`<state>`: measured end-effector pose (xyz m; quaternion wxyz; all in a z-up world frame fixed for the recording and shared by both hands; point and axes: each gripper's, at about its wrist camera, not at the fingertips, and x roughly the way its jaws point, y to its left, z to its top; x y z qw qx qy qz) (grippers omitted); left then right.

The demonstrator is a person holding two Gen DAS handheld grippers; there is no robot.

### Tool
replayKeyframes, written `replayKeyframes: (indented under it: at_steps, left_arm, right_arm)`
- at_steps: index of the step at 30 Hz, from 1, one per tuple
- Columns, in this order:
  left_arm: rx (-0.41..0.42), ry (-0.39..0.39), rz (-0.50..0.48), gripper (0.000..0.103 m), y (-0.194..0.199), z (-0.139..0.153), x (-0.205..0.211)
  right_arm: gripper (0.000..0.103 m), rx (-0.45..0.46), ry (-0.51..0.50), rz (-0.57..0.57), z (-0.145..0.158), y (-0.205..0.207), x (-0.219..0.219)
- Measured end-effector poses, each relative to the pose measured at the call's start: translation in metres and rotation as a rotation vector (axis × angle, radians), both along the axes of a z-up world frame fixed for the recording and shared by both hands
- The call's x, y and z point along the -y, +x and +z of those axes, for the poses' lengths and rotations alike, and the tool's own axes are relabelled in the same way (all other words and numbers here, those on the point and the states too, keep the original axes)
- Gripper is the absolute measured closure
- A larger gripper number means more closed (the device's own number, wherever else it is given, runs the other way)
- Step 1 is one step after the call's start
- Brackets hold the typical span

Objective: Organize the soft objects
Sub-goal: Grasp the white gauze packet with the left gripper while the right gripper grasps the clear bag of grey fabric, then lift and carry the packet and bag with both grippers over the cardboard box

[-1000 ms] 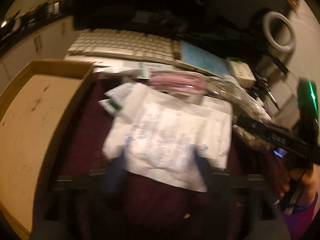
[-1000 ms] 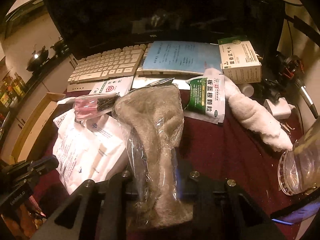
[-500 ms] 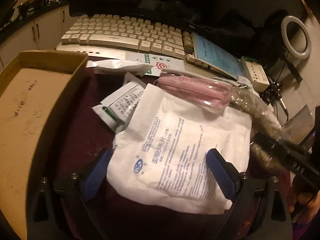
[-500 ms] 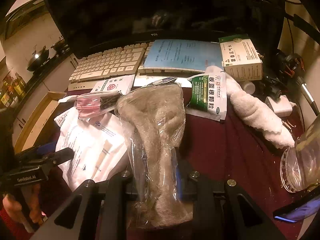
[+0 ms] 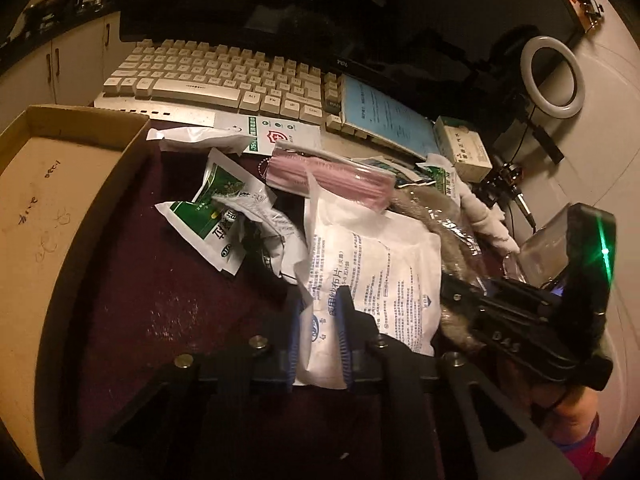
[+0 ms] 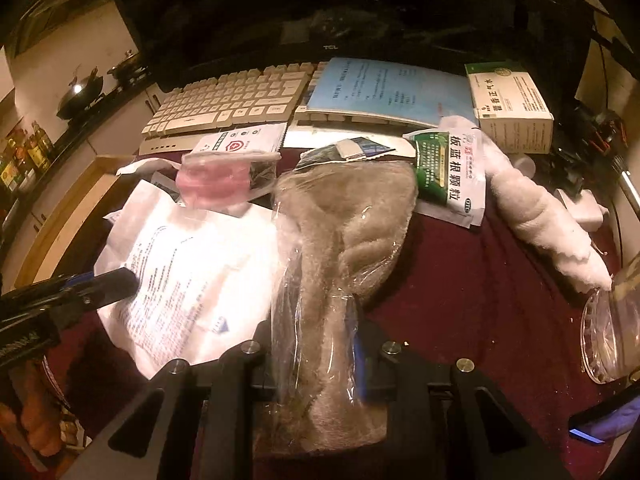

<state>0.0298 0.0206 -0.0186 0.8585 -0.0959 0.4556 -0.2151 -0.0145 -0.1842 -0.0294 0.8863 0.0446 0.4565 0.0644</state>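
The left tongs (image 5: 320, 316) are closing, their blue pads pinching the near edge of the white gauze packet (image 5: 372, 264), which lies on the dark red counter (image 5: 160, 300) beside an open cardboard box (image 5: 48, 184). The right tongs (image 6: 320, 320) are clenched on a grey towel in clear wrap (image 6: 344, 232), just right of the packet. A pink mask pack (image 6: 216, 180) rests on the packet's far edge, before the keyboard (image 6: 232, 100).

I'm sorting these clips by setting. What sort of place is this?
Most likely a home computer desk near a kitchen: a keyboard sits before a dark monitor, a ring light stands beside it, and a wok rests on a counter behind.
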Motion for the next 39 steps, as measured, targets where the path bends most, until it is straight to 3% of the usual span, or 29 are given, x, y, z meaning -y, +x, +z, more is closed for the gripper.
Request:
replayKeyframes:
  at_steps: [7,15,23,26,30,33,35,39]
  left_arm:
    - [0.022,0.007,0.004,0.087,-0.015,0.007,0.002]
    - [0.081,0.092,-0.009,0.078,-0.034,0.016,0.009]
    - [0.096,0.088,-0.008,0.077,-0.034,0.02,0.009]
    - [0.084,0.049,-0.025,0.077,-0.026,0.023,0.01]
    - [-0.003,-0.021,-0.098,0.076,-0.005,0.017,0.024]
    - [-0.03,-0.031,-0.12,0.076,0.001,0.007,0.039]
    - [-0.04,-0.043,-0.119,0.088,0.002,0.001,0.044]
    - [-0.013,-0.086,-0.085,0.091,-0.007,0.006,0.031]
  right_arm:
    - [0.076,0.005,-0.025,0.006,-0.002,0.002,-0.004]
    - [0.076,0.006,-0.028,0.012,-0.003,0.002,-0.004]
    - [0.076,0.005,-0.024,0.011,-0.003,0.002,-0.004]
    - [0.076,0.005,-0.027,0.011,-0.003,0.002,-0.005]
    - [0.076,0.004,-0.029,0.009,-0.003,0.002,-0.006]
    - [0.076,0.006,-0.031,0.01,-0.004,0.003,-0.006]
    - [0.077,0.01,-0.023,0.008,-0.004,0.003,-0.004]
    - [0.08,0.018,0.043,-0.014,-0.002,0.0,0.009]
